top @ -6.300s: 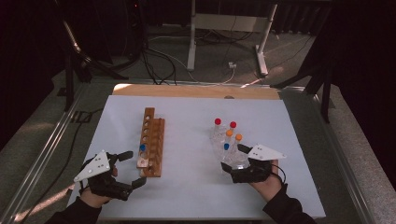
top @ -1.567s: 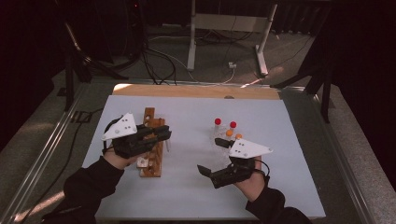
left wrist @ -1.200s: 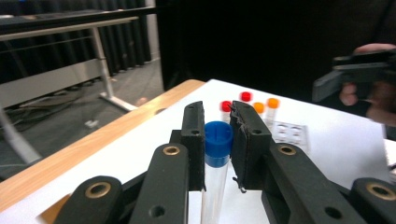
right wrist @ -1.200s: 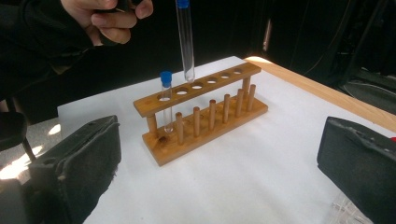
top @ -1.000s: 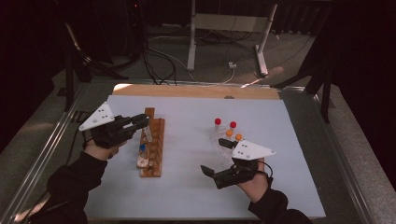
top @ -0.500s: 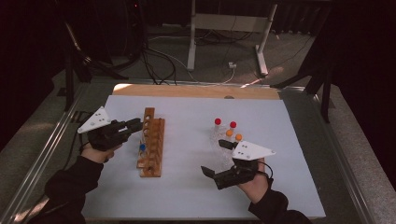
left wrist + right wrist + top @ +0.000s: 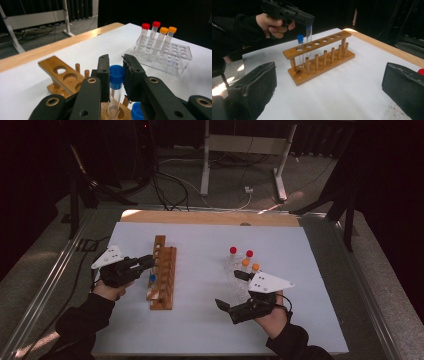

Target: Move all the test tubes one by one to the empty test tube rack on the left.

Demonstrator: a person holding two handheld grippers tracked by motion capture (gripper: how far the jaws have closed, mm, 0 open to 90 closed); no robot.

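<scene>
High view first: left tool up against the wooden rack, a blue cap just visible at its tip. Right tool parked on the white worktop beside the clear rack, well apart from the wooden one. Bare white sheet between the two racks and along the near edge. Wooden edge strip at the far side, metal rail on the left, grey floor, cables and a desk frame beyond in a dark room.

Left gripper view now: jaws clamped on the blue-capped tube, pads gripping its cap, tube upright with its lower end in a rack hole. Second blue cap at the bottom edge. Two red-capped and two orange-capped tubes standing in the clear rack behind.

Right gripper view: own jaws spread wide, nothing between them. Shows the whole side of the rack, pegs in a row, one blue-capped tube seated in the end hole, the held tube in the next hole, bottom not yet down on the base.
</scene>
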